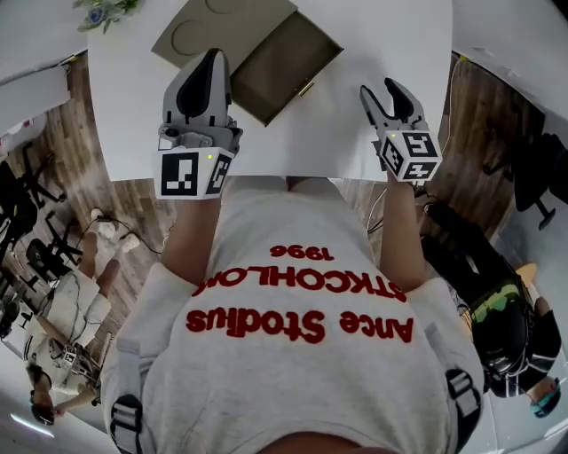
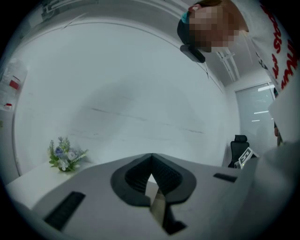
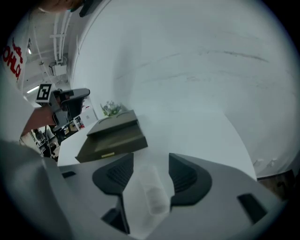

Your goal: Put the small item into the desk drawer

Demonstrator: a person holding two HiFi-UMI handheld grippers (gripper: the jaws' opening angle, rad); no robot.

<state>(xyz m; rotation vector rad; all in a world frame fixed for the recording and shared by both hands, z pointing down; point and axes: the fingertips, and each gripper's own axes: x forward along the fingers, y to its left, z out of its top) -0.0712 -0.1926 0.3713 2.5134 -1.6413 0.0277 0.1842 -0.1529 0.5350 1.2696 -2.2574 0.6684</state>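
On the white surface point(image 1: 355, 151) a small clear item point(image 3: 152, 192) lies between the wide jaws of the right tool point(image 3: 150, 161), so centre and close gently before lifting toward the open drawer point(image 1: 282, 64) at ten o'clock; left tool point(image 2: 151, 176) closed.

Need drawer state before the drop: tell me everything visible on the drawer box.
The drawer box is a low, olive-brown case, matte, with two round outlines on its top. It sits skewed on the white table, near a small bunch of flowers. Its drawer is pulled out toward the person, with a small gold handle on the front; the visible inside looks empty.
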